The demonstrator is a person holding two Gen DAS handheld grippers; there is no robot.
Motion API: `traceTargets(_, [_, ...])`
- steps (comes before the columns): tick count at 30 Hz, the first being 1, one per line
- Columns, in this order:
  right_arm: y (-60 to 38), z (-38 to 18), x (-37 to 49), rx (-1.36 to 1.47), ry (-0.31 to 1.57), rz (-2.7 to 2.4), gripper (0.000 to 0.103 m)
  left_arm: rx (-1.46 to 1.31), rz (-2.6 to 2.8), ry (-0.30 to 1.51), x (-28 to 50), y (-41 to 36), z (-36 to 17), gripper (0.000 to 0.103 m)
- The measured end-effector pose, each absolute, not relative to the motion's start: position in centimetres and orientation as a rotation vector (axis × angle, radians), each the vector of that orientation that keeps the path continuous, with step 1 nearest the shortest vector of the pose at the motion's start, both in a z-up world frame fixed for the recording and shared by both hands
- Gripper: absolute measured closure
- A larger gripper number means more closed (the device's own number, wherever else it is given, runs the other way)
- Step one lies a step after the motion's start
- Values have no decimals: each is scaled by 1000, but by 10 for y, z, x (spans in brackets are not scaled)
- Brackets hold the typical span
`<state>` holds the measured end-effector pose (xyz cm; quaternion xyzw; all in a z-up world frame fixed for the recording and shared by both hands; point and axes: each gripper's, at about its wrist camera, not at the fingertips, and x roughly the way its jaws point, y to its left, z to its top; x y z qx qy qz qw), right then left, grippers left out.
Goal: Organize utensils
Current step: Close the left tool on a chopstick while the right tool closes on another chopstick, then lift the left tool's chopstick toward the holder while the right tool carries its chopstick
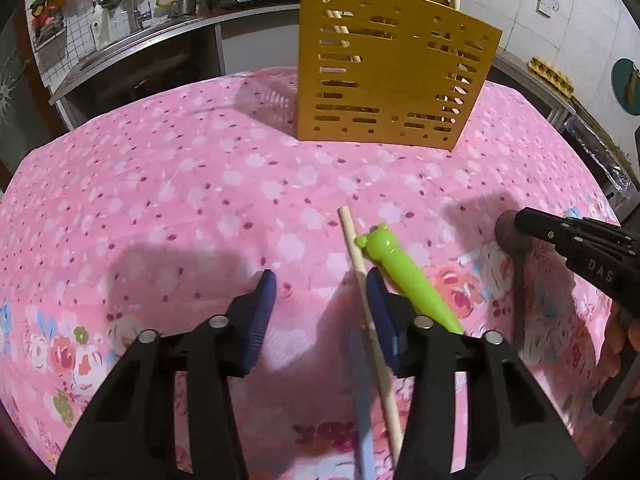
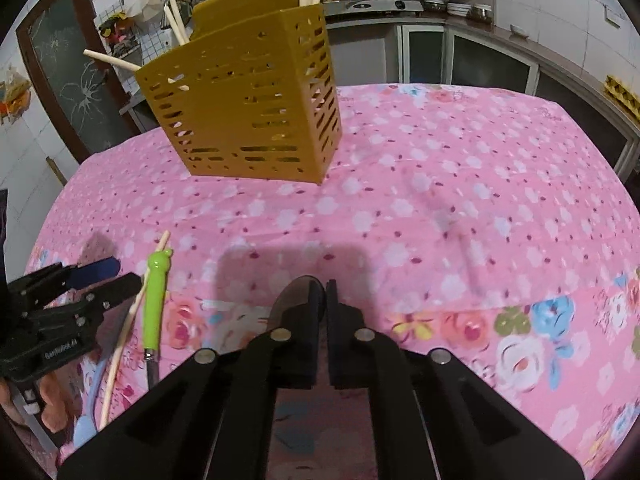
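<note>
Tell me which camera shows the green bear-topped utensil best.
The right wrist view: there the green bear-topped utensil lies in full on the pink tablecloth, bear head to metal end, beside a chopstick. The left wrist view shows it closer, but a finger of the left gripper covers its lower part.

Left gripper point(image 1: 320, 296) jaws apart, angled down; right gripper point(image 2: 323, 296) jaws closed, angled down.
</note>
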<state>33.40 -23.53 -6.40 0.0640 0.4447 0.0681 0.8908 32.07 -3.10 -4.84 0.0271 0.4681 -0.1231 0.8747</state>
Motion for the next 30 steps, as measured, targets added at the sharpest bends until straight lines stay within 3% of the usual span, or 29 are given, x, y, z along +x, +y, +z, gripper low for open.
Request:
traceTargets(2, [-236, -63, 338, 107, 929, 142, 100, 47, -261, 1005, 328, -35, -49, 65])
traceTargets(9, [-242, -65, 341, 140, 939, 155, 98, 109, -252, 1026, 340, -53, -52, 66])
traceTargets(20, [-243, -69, 340, 226, 981, 142, 96, 78, -233, 1046, 357, -49, -49, 94])
traceTargets(30, [-237, -41, 328, 150, 829, 93, 100, -8, -236, 942, 347, -32, -22, 97])
